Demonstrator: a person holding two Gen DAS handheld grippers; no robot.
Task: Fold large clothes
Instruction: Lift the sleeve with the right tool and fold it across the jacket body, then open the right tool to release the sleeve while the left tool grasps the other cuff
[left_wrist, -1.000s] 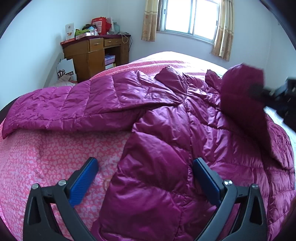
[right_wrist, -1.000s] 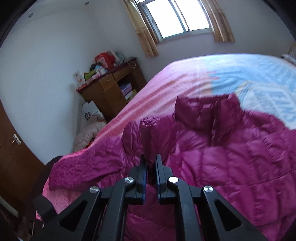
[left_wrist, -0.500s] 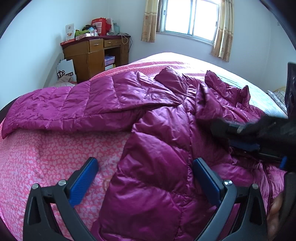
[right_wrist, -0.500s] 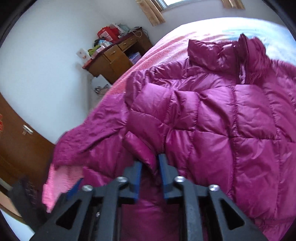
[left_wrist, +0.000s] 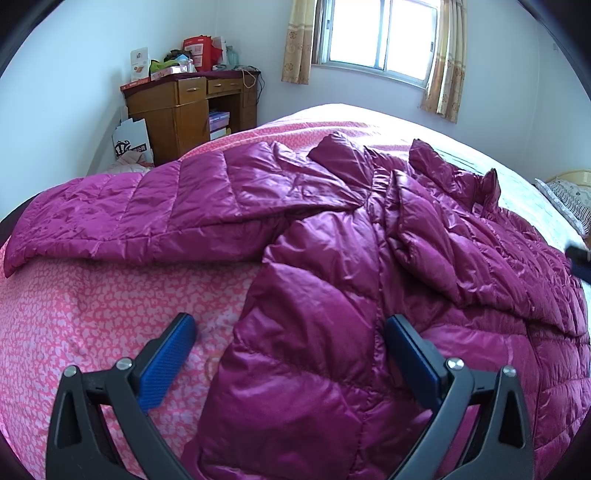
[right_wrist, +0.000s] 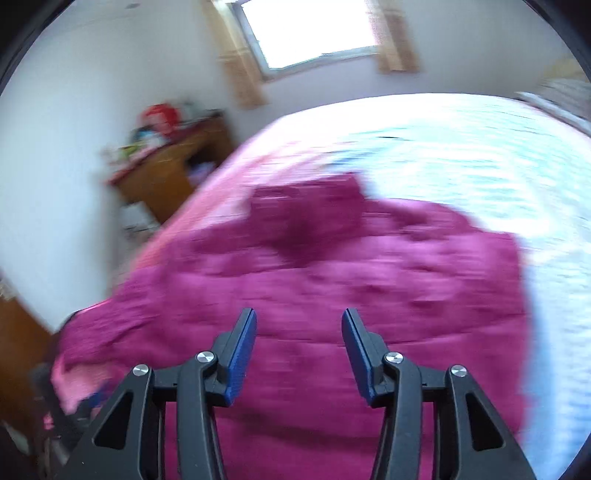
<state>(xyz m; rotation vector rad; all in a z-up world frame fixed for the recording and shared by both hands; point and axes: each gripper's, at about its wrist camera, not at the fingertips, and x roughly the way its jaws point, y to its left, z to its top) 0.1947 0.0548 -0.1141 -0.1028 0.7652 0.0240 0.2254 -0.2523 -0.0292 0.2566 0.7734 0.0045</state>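
Observation:
A shiny magenta puffer jacket (left_wrist: 332, 288) lies spread across the bed. One sleeve (left_wrist: 147, 206) stretches out to the left, and the other sleeve (left_wrist: 436, 251) lies folded over the jacket's front. My left gripper (left_wrist: 291, 325) hovers open over the jacket's near edge, its blue pads apart and not pressing the fabric. In the blurred right wrist view, my right gripper (right_wrist: 299, 321) is open and empty above the jacket (right_wrist: 332, 277). A dark tip of the right gripper (left_wrist: 580, 264) shows at the right edge of the left wrist view.
The bed has a pink patterned cover (left_wrist: 92, 302) on the near left and a pale blue sheet (right_wrist: 480, 155) further right. A cluttered wooden desk (left_wrist: 184, 107) stands by the far wall, beside a curtained window (left_wrist: 376, 37). A pillow (left_wrist: 569, 195) lies at the far right.
My right gripper has opened and let go of the sleeve, which now lies across the jacket's front. It has drawn back to the right. The left gripper has not moved.

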